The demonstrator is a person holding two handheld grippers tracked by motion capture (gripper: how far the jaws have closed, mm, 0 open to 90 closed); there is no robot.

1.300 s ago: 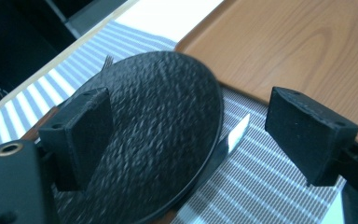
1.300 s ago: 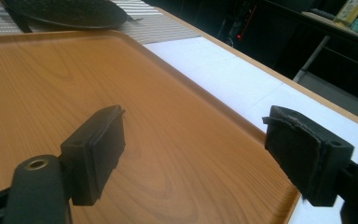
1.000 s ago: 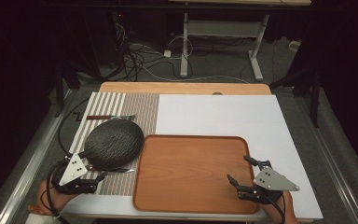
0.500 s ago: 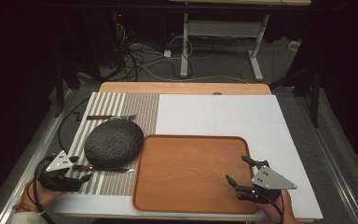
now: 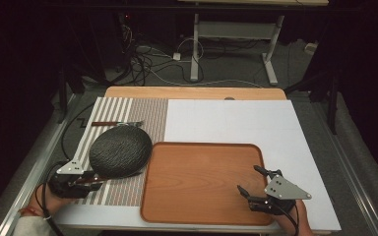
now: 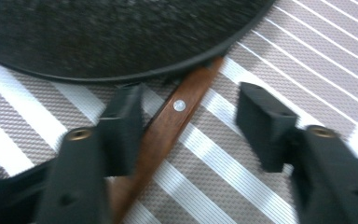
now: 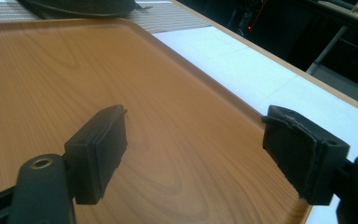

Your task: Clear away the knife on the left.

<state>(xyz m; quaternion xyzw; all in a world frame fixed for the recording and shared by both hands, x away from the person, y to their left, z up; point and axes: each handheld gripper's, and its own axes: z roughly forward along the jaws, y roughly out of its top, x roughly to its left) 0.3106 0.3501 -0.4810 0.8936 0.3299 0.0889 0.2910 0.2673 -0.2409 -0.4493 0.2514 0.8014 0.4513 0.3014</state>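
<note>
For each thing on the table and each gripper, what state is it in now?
Left gripper: jaws have just been closing, astride the wooden handle, pads not yet pressing it.
Right gripper: open, holding nothing, over the tray.
Dark plate: on the striped mat, covering the far end of the handle.
Tray: holds nothing.
Second utensil: flat on the mat beyond the plate, untouched.

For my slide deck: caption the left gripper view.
Left tool closing astride a wooden handle that runs under the dark plate on a striped placemat.
</note>
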